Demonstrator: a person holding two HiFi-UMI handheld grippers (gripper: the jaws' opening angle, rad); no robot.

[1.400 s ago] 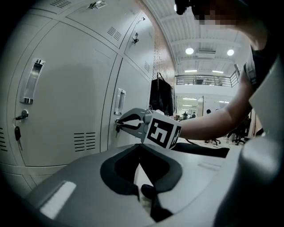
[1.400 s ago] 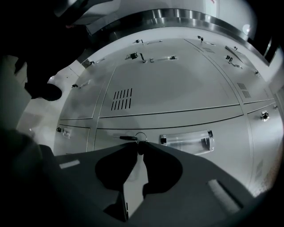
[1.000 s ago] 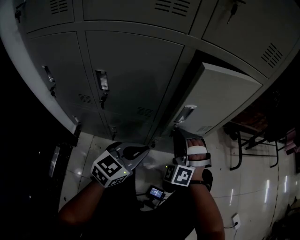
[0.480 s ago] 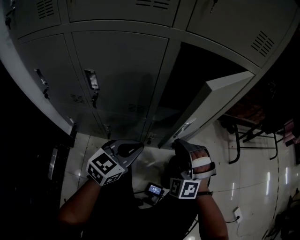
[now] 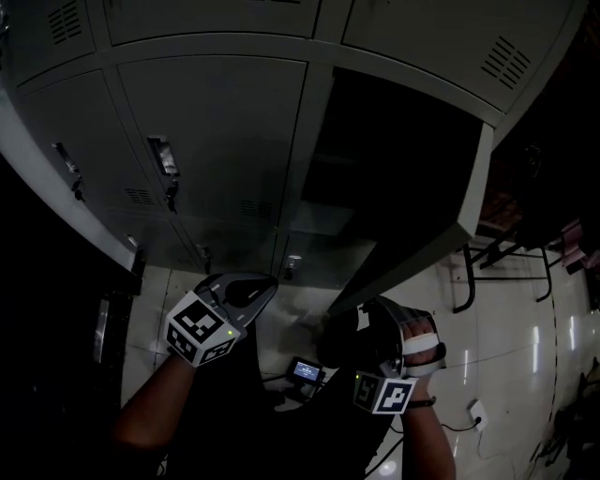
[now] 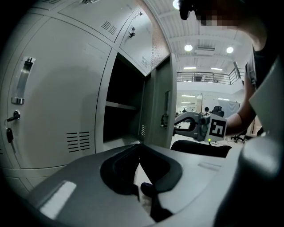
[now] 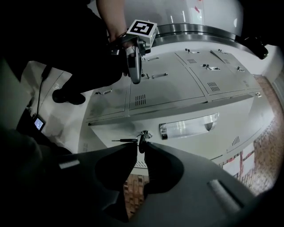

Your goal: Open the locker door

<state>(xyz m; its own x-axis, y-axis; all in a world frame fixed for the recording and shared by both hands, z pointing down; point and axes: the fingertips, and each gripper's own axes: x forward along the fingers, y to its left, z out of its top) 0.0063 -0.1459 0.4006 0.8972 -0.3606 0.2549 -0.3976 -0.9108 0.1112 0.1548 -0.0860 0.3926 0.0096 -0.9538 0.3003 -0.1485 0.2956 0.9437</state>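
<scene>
1. Grey steel lockers are filling the far side of the scene, standing on a pale glossy floor.
2. One locker door is standing swung out toward the near right. It is baring one dark compartment with a single shelf running across it.
3. Two closed doors are sitting to the left of that compartment in the same row.
4. Two grippers are showing, one in each of the person's hands.
5. The right gripper is reaching up to the outer face of the open door, just beside its one chrome handle. Its jaws are standing nearly together, pinching the key that is sitting in the door's lock.
6. A second key, dark and slim, is lying sideways just left of the pinched one, making two keys in all.
7. The left gripper is hovering to the left of the open door, near the locker fronts but apart from them. Its jaws are pressing together at the tips with nothing between them.
8. The locker door is hanging right at the right gripper's tips, joined to them through the key, and is standing apart from the left gripper on that gripper's right.
</scene>
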